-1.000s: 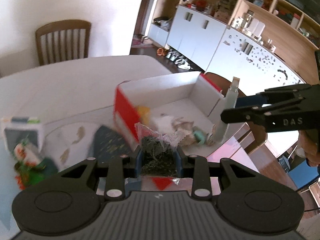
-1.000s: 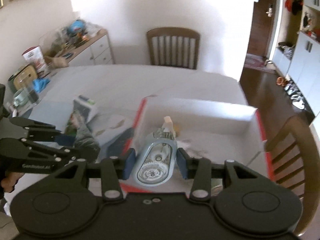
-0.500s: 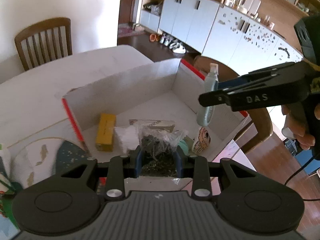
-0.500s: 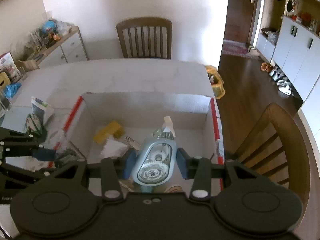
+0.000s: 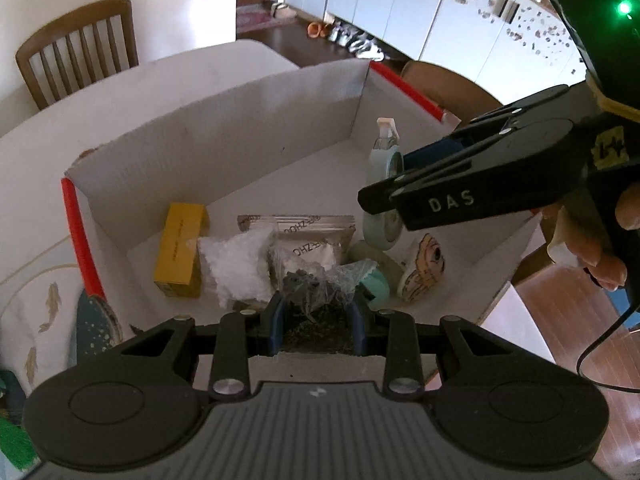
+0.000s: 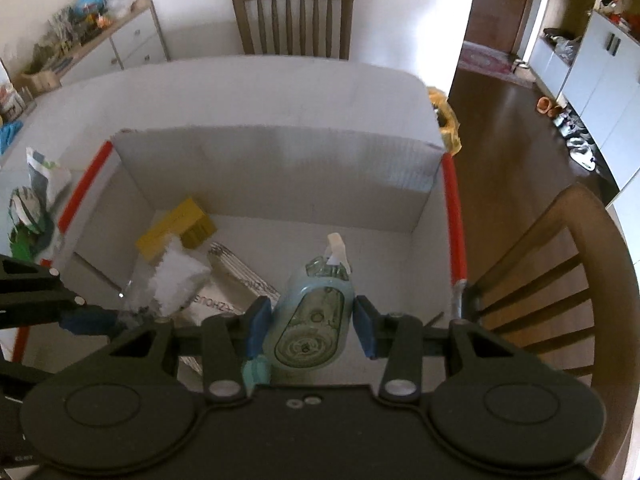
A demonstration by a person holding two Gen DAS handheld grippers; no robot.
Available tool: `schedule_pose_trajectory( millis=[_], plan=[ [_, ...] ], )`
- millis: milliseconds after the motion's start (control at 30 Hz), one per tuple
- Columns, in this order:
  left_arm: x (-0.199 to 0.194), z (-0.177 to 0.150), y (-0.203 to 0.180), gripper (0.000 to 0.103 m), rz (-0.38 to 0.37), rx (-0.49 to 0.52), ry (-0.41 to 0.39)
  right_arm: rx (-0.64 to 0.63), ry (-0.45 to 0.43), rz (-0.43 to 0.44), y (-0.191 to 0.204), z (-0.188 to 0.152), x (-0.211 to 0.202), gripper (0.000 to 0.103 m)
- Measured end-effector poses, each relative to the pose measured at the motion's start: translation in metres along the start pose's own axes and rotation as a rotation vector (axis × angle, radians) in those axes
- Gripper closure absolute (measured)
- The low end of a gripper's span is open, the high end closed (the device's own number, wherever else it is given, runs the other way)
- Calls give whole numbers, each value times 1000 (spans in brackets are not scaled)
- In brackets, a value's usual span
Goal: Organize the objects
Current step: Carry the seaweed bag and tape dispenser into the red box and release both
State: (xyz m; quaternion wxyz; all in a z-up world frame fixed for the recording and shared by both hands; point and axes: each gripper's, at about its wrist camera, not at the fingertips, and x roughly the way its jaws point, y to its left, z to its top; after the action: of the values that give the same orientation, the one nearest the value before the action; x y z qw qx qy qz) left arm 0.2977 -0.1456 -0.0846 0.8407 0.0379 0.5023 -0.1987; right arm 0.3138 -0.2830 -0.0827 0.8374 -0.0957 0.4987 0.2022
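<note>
A white cardboard box (image 5: 224, 148) with red edges stands on the table; it also shows in the right wrist view (image 6: 280, 168). My left gripper (image 5: 318, 322) is shut on a clear bag of dark dried herbs (image 5: 316, 292), held over the box's near edge. My right gripper (image 6: 310, 330) has its jaws apart beside a pale blue spray bottle (image 6: 312, 320), with a gap on the right side; the bottle (image 5: 384, 184) hangs low inside the box's right part. In the box lie a yellow carton (image 5: 180, 252), a white bag (image 5: 236, 268) and a silver pouch (image 5: 312, 236).
A green tape roll (image 5: 376, 276) and a cartoon-face item (image 5: 424, 268) lie in the box. A patterned cloth (image 5: 40, 312) and packets (image 6: 36, 196) lie left of the box. Wooden chairs (image 6: 292, 20) (image 6: 560, 280) stand at the table's far and right sides.
Both grippers moved in over the box and lower. The right gripper's jaws have widened around the spray bottle. The left gripper kept its hold on the herb bag.
</note>
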Motion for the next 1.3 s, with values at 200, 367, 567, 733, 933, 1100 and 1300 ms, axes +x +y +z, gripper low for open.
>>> schedule_pose_trajectory(
  millis=[200, 367, 567, 733, 933, 1100, 1300],
  plan=[
    [15, 3, 4, 71, -1, -38, 50, -8, 27, 4, -2, 4, 13, 60],
    [26, 4, 2, 71, 6, -41, 78, -7, 37, -1, 1, 6, 21, 60],
    [37, 7, 2, 71, 14, -46, 105, -9, 46, -4, -1, 5, 19, 60],
    [43, 6, 0, 71, 10, -45, 120, -6, 60, 8, -2, 4, 21, 61],
    [42, 2, 3, 71, 0, -62, 115, -10, 44, 13, -5, 7, 13, 56],
    [37, -1, 3, 66, -6, -64, 94, -18, 20, 26, -4, 6, 0, 49],
    [23, -3, 2, 55, -10, -69, 59, -29, -9, 25, 0, 6, -15, 45]
  ],
)
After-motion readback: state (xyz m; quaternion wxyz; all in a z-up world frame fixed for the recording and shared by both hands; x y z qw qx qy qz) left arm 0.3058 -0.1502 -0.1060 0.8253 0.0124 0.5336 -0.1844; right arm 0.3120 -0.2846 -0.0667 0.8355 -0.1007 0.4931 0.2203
